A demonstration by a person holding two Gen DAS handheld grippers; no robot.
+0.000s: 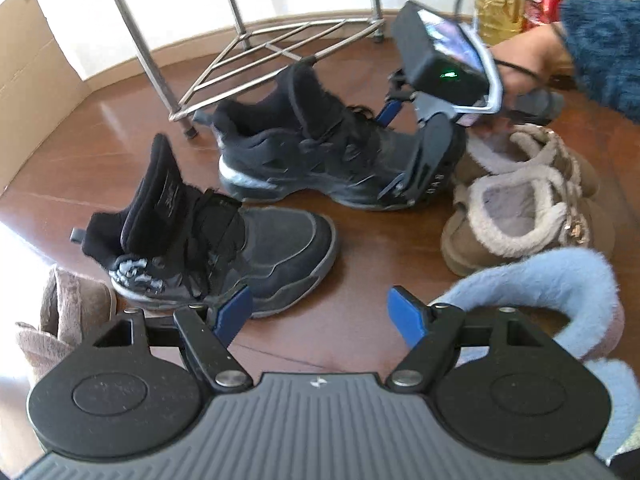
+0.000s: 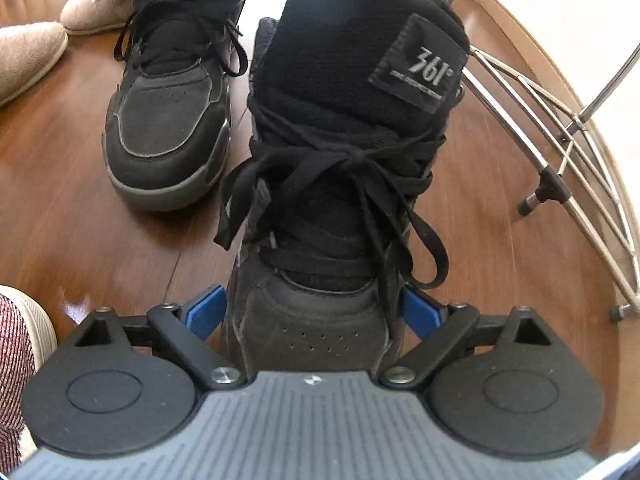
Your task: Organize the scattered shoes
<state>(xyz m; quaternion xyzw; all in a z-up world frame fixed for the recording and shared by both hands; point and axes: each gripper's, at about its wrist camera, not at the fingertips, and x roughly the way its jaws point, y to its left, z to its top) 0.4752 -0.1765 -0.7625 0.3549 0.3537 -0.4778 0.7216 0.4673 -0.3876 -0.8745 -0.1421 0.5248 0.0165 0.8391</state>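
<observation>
Two black sneakers, one being grabbed.
Right claw [image 2: 310,316] straddles the far sneaker's [image 2: 332,184] toe, pads touching, grip uncertain; left claw [image 1: 320,314] hangs open. Next: lift toward rack [image 1: 256,60].

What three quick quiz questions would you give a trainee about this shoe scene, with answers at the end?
1. True or false: the left gripper is holding a shoe.
2. Multiple choice: the right gripper has a finger on each side of which part of the laced black sneaker? A) heel B) toe C) tongue label
3. Short answer: what colour is the fluffy slipper just right of the left gripper?

Key: 1. False; its jaws are open over bare floor. 2. B. 3. Blue.
</observation>
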